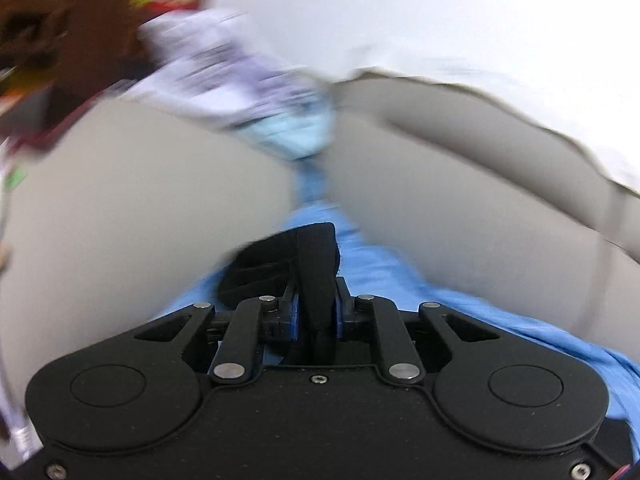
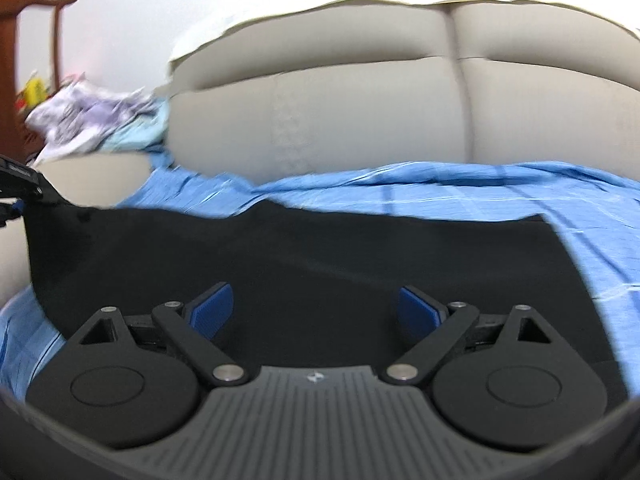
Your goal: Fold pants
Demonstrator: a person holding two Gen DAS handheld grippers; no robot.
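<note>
On the sofa seat, black pants point(image 2: 320, 264) lie spread over a blue sheet point(image 2: 480, 188). Far edge of the pants runs roughly straight across the right wrist view; right-hand corner is square and flat on the sheet, with blue showing beyond it to the right and behind.

Left gripper point(image 1: 316, 256): jaws drawn together, clamped on a bunched fold of the black fabric, which bulges out on the left side of the fingers. In the right wrist view this gripper point(image 2: 16, 188) shows at the far left edge, with the pants' left corner pulled up to it and raised off the sheet, so that side edge hangs taut and slanted.

Right gripper point(image 2: 316, 312): blue pads point(image 2: 212, 312) stand well apart, nothing pinched between them. Black cloth lies below the gap; cannot tell whether the fingers touch it.

Beige back cushions point(image 2: 360, 120) rise just behind the sheet's rear edge, a vertical seam between two of them. Sheet is creased, bunched toward the left rear corner. A heap of patterned white-purple and pale blue clothes point(image 2: 92, 120) sits at the sofa's left end, apart from the pants. Wooden chair point(image 2: 40, 4) beyond it, against a white wall. Left wrist view is heavily blurred.
</note>
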